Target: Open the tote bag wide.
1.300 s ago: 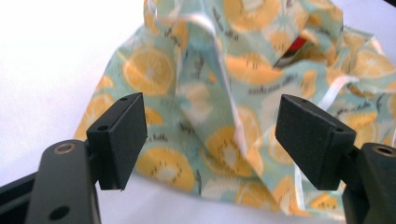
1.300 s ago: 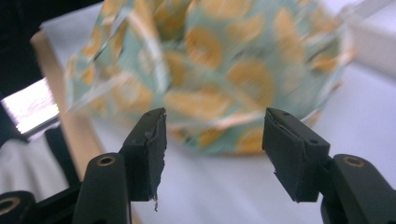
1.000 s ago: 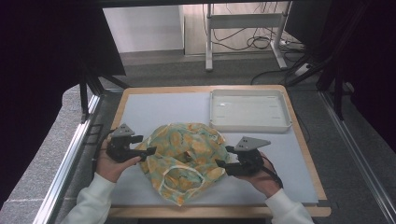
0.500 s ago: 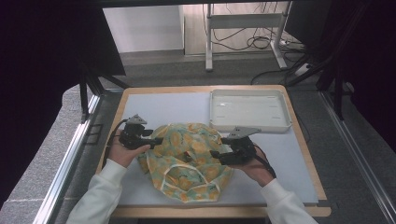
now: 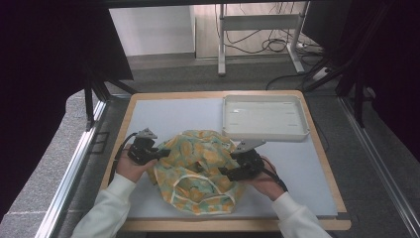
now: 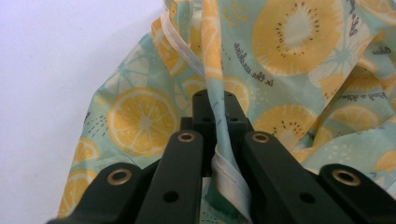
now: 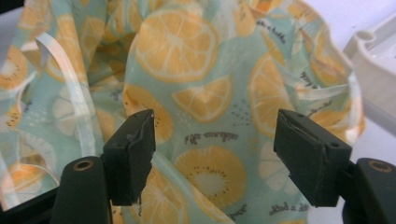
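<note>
A crumpled pale-green fabric cover [image 5: 198,168] printed with yellow-orange lemon and kiwi slices and edged in white elastic trim lies bunched on the near middle of the table, its rumpled folds heaped up and the trimmed opening facing the near edge.

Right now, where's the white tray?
In the high view the white tray sits at the far right of the table, just beyond the lemon-print cloth and the right claw.
</note>
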Demonstrator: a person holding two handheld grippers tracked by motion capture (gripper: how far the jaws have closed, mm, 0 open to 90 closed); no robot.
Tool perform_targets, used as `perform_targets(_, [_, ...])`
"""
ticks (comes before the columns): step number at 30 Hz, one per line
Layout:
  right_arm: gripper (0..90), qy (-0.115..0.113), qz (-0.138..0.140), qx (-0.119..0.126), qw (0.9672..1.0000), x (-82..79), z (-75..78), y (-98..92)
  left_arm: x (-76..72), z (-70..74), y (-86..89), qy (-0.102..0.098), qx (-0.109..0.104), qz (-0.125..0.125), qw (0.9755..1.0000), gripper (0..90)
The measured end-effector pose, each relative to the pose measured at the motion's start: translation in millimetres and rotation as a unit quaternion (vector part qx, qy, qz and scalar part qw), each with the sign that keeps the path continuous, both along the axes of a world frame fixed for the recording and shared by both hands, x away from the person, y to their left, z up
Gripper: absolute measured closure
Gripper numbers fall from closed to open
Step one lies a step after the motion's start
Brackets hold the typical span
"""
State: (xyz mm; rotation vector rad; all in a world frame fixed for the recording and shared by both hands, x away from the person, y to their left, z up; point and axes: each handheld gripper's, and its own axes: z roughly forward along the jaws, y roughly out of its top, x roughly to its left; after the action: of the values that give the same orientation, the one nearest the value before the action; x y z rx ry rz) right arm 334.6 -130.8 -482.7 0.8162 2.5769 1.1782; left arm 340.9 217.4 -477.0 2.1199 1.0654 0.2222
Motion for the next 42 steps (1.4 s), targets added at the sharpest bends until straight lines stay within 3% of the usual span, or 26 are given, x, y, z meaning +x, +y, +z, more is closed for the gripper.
perform_targets(5, [37.7,0.004,0.001,-0.015,0.9999,1.8,-9.5,5.8,-1.1,1.0,0.4,0.001,-0.005,-0.002,1.0,88.7])
perform_targets(9, [51.9,-0.004,-0.009,-0.028,0.9995,0.7,-12.5,8.6,-0.9,1.2,2.7,0.003,-0.009,-0.002,0.9999,88.6])
perform_targets(12, [70.5,-0.005,-0.028,-0.023,0.9993,1.9,-12.9,7.6,-1.1,1.1,3.7,0.004,-0.012,-0.001,0.9999,88.4])
perform_targets(19, [86.8,-0.01,-0.026,-0.013,0.9995,1.3,-10.0,5.7,-1.0,-1.1,7.6,0.008,-0.018,-0.001,0.9998,88.2])
perform_targets(30, [88.9,-0.023,-0.017,-0.007,0.9996,0.6,-4.1,2.1,-4.3,1.8,8.8,0.001,-0.019,0.001,0.9998,88.7])
perform_targets(42, [89.0,-0.055,-0.031,0.012,0.9979,1.4,17.1,-2.9,-9.1,9.2,12.8,-0.016,-0.026,0.006,0.9995,89.0])
